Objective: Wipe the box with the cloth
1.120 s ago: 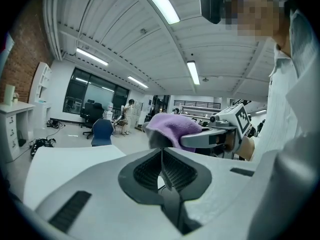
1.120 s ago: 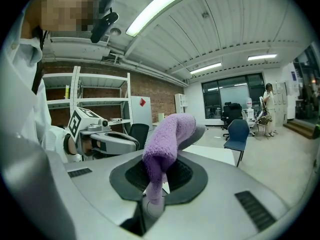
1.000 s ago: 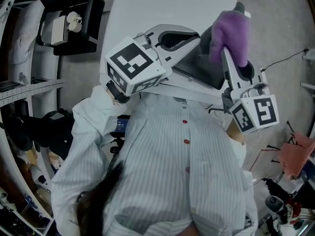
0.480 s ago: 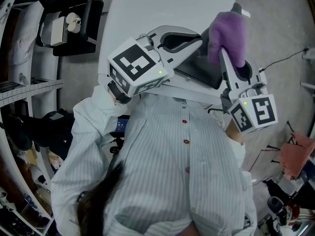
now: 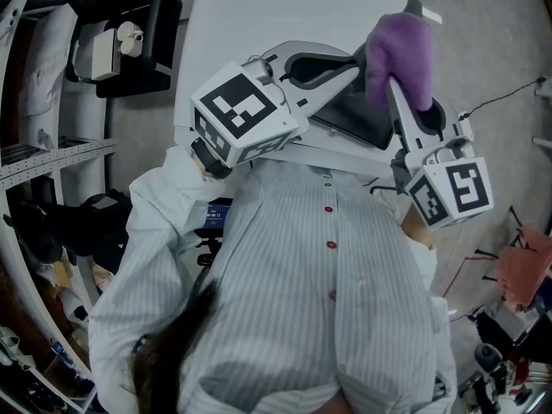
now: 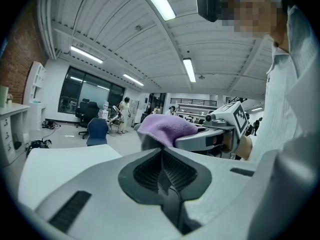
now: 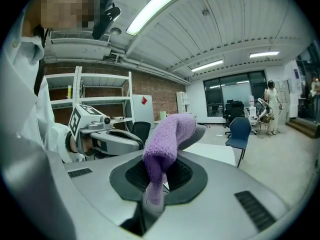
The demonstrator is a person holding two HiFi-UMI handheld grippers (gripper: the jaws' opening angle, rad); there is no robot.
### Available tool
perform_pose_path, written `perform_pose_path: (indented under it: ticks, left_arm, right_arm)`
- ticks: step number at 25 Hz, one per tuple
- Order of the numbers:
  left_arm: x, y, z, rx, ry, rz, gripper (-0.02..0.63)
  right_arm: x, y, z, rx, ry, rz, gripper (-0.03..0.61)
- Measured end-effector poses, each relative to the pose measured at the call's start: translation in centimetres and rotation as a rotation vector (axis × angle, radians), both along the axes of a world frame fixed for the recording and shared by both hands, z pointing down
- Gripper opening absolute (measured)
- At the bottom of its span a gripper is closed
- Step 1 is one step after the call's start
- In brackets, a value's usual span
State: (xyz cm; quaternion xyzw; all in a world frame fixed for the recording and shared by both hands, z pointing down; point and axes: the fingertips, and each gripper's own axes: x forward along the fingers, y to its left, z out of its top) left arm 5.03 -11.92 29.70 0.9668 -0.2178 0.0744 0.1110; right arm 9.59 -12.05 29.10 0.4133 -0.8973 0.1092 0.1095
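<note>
Where the right gripper [image 5: 416, 14] [image 7: 162, 181] has its jaws clenched on it, the purple cloth [image 5: 398, 59] [image 7: 167, 139] stands up in a fold and droops over the jaw tips, held above the far end of the dark flat box [image 5: 349, 119]. That box lies tilted between the two grippers at the near edge of the white worktop [image 5: 285, 7]; whether anything holds it I cannot tell. The left gripper [image 5: 345, 63] [image 6: 162, 171] reaches over the box from the left, its ribbed jaws pressed together on themselves, and its view looks straight at the cloth [image 6: 167, 129].

A striped shirt [image 5: 328, 300] fills the lower head view and hides the near side of the box. Left of the worktop stands a black chair [image 5: 129, 24], with shelving [image 5: 52, 153] below it; a reddish cloth [image 5: 522, 270] lies at the right among cables. A blue chair [image 7: 240, 129] stands on the open floor.

Each marker cube [image 5: 246, 110] carries only black-and-white squares. A red sign [image 7: 144, 101] on a white cabinet is too small to read.
</note>
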Motion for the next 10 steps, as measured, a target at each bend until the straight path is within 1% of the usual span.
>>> perform_pose_path:
  ticks: [10]
  left_arm:
    - [0.57, 0.83, 0.21, -0.008, -0.021, 0.011, 0.020]
  right_arm:
    - [0.60, 0.82, 0.23, -0.011, -0.006, 0.001, 0.044]
